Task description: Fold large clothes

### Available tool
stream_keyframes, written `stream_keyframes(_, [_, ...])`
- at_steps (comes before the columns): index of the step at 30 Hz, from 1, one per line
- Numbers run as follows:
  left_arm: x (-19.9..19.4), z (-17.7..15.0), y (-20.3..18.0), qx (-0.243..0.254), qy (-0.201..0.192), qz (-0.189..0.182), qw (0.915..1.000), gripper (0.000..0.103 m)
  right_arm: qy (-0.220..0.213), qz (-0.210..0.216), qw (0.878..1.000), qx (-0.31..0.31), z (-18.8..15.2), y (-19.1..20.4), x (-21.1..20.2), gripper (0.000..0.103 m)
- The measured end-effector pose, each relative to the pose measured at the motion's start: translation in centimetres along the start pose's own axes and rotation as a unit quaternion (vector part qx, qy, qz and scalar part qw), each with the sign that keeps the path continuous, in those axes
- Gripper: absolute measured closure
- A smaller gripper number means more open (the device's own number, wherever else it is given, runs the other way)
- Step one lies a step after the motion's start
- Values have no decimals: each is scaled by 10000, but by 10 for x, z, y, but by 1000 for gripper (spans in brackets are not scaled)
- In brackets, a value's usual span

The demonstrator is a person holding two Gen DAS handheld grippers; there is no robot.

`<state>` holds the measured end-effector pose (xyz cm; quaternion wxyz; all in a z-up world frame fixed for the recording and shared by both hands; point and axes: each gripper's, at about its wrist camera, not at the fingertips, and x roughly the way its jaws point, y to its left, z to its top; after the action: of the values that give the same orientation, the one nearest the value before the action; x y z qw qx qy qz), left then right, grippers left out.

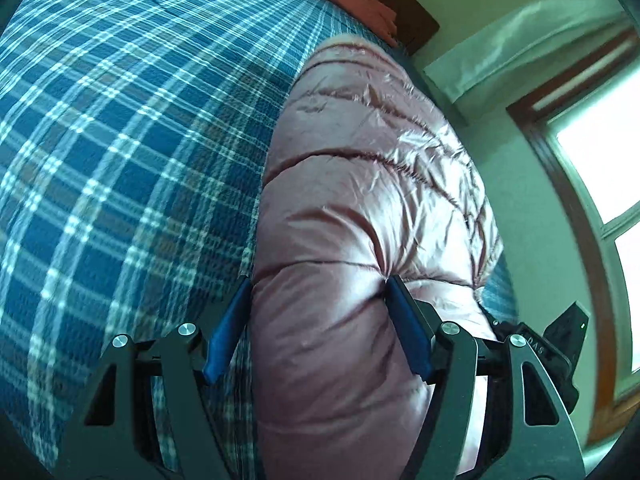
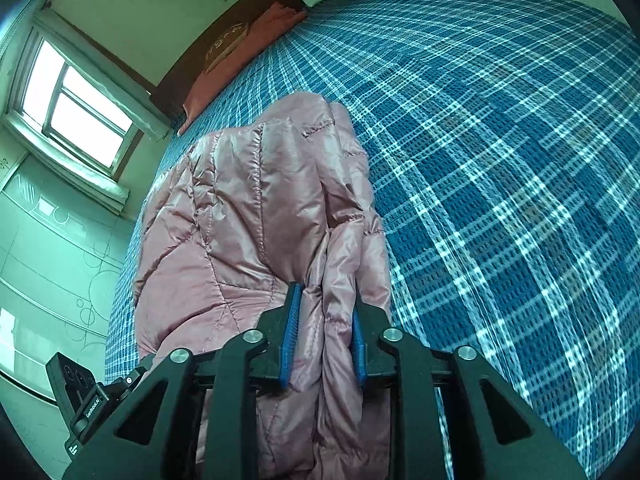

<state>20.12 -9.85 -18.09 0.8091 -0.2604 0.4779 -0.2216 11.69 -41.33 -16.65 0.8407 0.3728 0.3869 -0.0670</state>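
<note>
A shiny pink quilted puffer jacket (image 1: pixel 360 184) lies on a bed with a blue plaid cover (image 1: pixel 120 140). In the left wrist view my left gripper (image 1: pixel 318 292) has its blue pads wide apart around a thick puffed part of the jacket; the right pad presses into the fabric. In the right wrist view the jacket (image 2: pixel 240 220) lies bunched along the bed's left side, and my right gripper (image 2: pixel 326 304) is shut on a gathered fold of the jacket between its blue pads.
The plaid bed cover (image 2: pixel 500 160) stretches wide to the right. An orange-red pillow (image 2: pixel 240 64) lies at the dark headboard. A window (image 2: pixel 76 108) and pale wall stand left of the bed. The other gripper's body (image 2: pixel 84 396) shows at lower left.
</note>
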Motion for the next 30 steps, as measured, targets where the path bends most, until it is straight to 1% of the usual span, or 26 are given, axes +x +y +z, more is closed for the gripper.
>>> stream_keyframes(1, [-9, -4, -1, 9, -60, -81, 9999, 35, -37, 89, 9999, 40, -3, 2, -11, 61])
stream_keyframes(2, [-20, -8, -2, 53, -127, -159, 9998, 35, -71, 176, 9998, 57, -8, 4, -20, 57])
stream_keyframes(3, [-27, -11, -5, 105, -189, -219, 9995, 35, -114, 258, 9996, 61, -13, 7, -30, 48])
stream_keyframes(4, [-36, -16, -8, 180, -269, -282, 9991, 34, -126, 298, 9995, 24, -18, 11, -37, 43])
stream_keyframes(6, [-44, -24, -14, 335, -345, -267, 9985, 31, -22, 231, 9996, -160, -29, 17, -42, 41])
stream_keyframes(8, [-40, -30, -17, 419, -276, -161, 9986, 31, 170, 1, 9994, -298, -39, 20, -38, 41])
stream_keyframes(9, [-36, -30, -18, 470, -284, 6, 9985, 31, 221, -135, 9992, -319, -44, 18, -35, 41])
stream_keyframes(10, [-34, -33, -17, 496, -232, 153, 9984, 34, 240, -244, 9989, -332, -50, 14, -33, 44])
stream_keyframes(11, [-27, -35, -13, 429, -142, 222, 9987, 37, 302, -277, 9987, -293, -55, 9, -29, 48])
stream_keyframes(12, [-24, -37, -10, 332, -78, 244, 9991, 37, 372, -198, 9989, -190, -59, 4, -26, 56])
stream_keyframes(13, [-18, -39, -5, 220, 13, 265, 9994, 38, 409, -132, 9990, -82, -63, -3, -23, 58])
stream_keyframes(15, [-8, -40, 1, 140, 78, 302, 9994, 37, 414, -56, 9991, -3, -69, -14, -14, 59])
stream_keyframes(17, [-4, -41, 0, 232, 18, 389, 9990, 38, 341, 12, 9994, 54, -73, -20, -8, 59])
stream_keyframes(19, [-3, -42, -1, 181, -9, 452, 9988, 39, 245, 9, 9997, 39, -77, -21, -8, 61])
stream_keyframes(26, [-1, -43, -3, 146, -149, 510, 9985, 40, -70, 46, 9999, 144, -88, -23, -14, 61])
stream_keyframes(27, [-3, -46, -3, 149, -191, 486, 9985, 40, -156, 61, 9997, 166, -96, -24, -23, 61])
stream_keyframes(29, [-10, -49, -1, 46, -243, 337, 9991, 40, -220, 90, 9995, 183, -99, -23, -27, 59])
stream_keyframes(30, [-15, -50, 2, -108, -218, 220, 9995, 40, -194, 96, 9996, 190, -99, -22, -32, 56])
